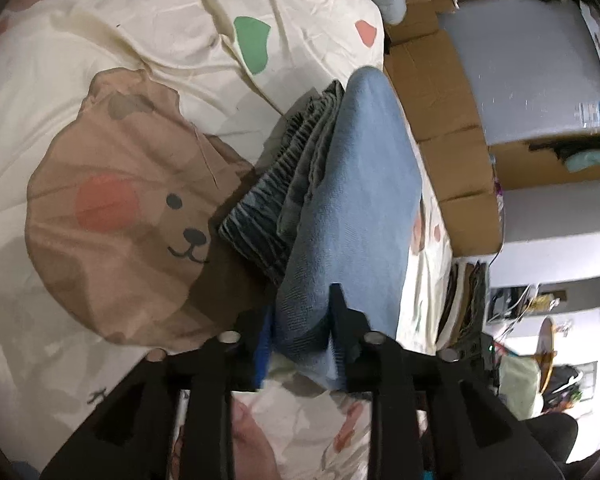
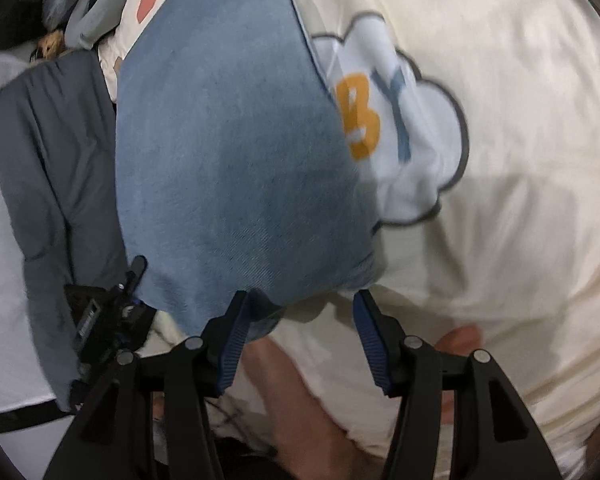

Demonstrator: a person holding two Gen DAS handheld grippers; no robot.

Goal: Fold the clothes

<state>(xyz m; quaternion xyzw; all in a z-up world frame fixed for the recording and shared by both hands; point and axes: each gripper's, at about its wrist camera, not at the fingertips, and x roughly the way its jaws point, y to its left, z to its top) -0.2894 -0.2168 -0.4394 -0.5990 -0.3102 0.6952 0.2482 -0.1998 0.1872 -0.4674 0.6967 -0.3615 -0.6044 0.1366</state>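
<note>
Folded light-blue denim garment [image 1: 356,208] lying on the cream printed bedcover [image 1: 140,40], running from 6 o'clock up toward 12 in the left wrist view. Left gripper [image 1: 300,320] clamped on its near edge, fabric bunched between the black fingers [image 1: 342,320]. Dark grey gathered waistband [image 1: 276,184] stacked against the denim's 9 o'clock side, touching it. Brown bear-face print [image 1: 128,208] on the cover farther out at 9 o'clock. Cardboard boxes [image 1: 440,120] beside the bed at 2 o'clock.

In the right wrist view, same denim [image 2: 228,152] filling the centre. Right gripper [image 2: 300,312] with jaws apart, blue-ribbed pads [image 2: 370,340] not pressing; near hem just at the 9 o'clock pad, slightly blurred. Cloud print with letters [image 2: 400,128] at 3 o'clock, partly under the denim. Grey folded cloth [image 2: 52,152] at 9 o'clock.
</note>
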